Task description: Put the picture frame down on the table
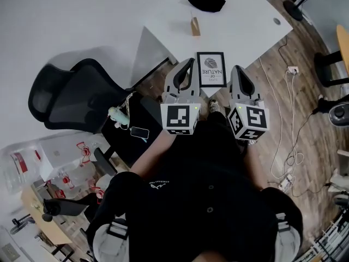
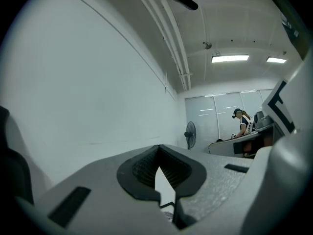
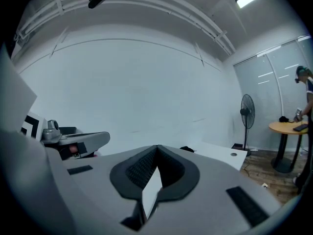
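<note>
The picture frame (image 1: 211,69) lies face up near the corner of the white counter (image 1: 240,21), at upper centre of the head view. In that view the left gripper (image 1: 190,61) shows just to its left and the right gripper (image 1: 238,69) just to its right. Both grippers are clenched on nothing, and each gripper's own view shows only wall beyond the closed jaws. The placing looks finished, so only drawing the grippers clear seems left.
</note>
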`<action>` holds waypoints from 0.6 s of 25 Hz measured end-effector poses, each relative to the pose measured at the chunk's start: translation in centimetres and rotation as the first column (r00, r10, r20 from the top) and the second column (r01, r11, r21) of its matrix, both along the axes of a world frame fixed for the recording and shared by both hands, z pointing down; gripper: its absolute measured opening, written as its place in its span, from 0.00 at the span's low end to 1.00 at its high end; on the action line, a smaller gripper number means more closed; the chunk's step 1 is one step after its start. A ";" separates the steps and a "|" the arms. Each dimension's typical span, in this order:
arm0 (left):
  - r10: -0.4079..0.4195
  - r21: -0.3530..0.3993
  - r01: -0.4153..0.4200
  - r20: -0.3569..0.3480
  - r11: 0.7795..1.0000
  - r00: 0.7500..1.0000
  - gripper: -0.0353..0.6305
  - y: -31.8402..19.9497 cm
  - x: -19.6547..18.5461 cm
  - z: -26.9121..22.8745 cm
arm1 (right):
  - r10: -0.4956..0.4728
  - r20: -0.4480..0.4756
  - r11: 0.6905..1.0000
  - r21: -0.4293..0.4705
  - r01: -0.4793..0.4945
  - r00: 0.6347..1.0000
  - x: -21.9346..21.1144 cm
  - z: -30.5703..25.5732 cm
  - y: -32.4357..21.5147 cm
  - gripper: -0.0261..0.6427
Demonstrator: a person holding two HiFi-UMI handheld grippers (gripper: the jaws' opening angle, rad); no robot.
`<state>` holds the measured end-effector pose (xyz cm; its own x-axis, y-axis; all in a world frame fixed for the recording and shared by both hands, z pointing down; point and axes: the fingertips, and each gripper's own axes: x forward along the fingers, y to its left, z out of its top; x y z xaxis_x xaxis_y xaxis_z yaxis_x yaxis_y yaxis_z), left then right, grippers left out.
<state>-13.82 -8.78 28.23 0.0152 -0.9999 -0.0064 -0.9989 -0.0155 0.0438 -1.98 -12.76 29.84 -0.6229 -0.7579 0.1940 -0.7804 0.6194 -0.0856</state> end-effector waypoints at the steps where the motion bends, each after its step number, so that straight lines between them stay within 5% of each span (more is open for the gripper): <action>1: -0.002 0.011 0.001 0.006 1.000 1.000 0.06 -0.1 0.0 -0.5 | 0.003 0.007 1.000 0.008 -0.003 1.000 0.2 -0.5 -0.2 0.04; 15: 0.025 0.111 -0.035 0.087 0.993 0.996 0.06 -2.6 0.0 -6.3 | 0.007 0.077 0.989 0.148 -0.019 0.997 0.2 -7.6 -2.3 0.04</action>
<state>-13.82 -11.39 21.90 0.0503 -0.9919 -0.1164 -0.9979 -0.0453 -0.0453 -1.73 -15.11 22.26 -0.6214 -0.7829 0.0314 -0.7832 0.6195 -0.0529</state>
